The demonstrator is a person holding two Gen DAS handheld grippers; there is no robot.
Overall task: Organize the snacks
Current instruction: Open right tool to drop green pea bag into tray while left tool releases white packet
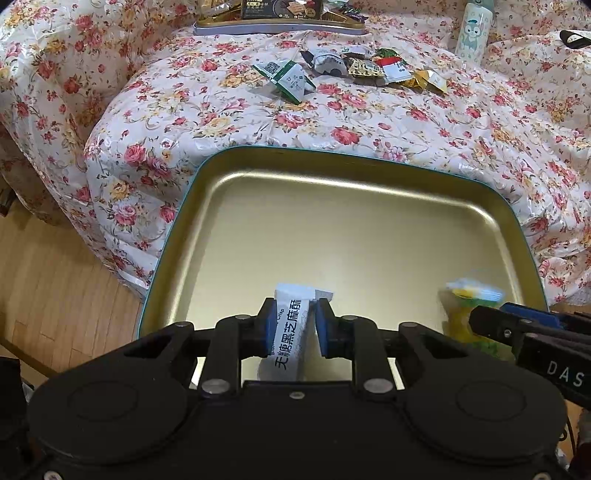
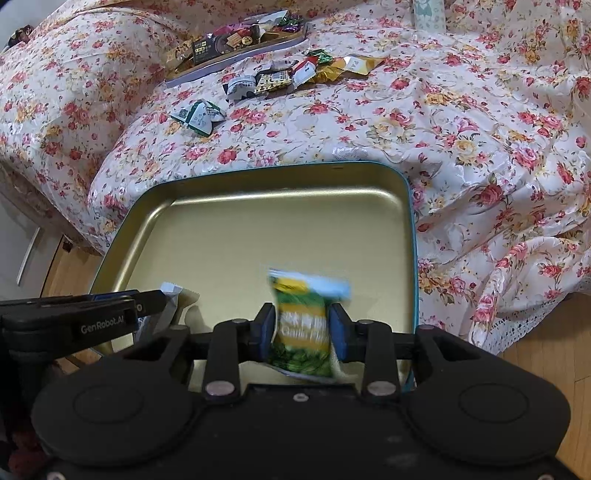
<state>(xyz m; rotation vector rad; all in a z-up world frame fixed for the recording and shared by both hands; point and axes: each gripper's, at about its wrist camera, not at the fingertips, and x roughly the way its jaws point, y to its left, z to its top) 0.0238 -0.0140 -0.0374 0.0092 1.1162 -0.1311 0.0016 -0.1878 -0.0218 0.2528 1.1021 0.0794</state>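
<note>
Over the near edge of the gold tin [image 1: 229, 206], the left gripper [image 1: 293, 325] pinches a white sachet [image 1: 290, 332]; beside it, the right gripper [image 2: 302, 328] clamps a green packet [image 2: 303, 332] (blurred). Beyond, loose wrapped snacks [image 1: 354, 68] litter the floral cloth [image 1: 406, 122] before a fuller tray [image 1: 280, 27].

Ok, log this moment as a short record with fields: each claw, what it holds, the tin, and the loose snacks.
left claw: shut on white snack packet, over the tin
right claw: shut on green and yellow snack packet, over the tin
gold tin: no snack seen lying in it, sits on floral cloth
loose snacks: scattered on the cloth beyond the tin
far tray: holds more snacks
</note>
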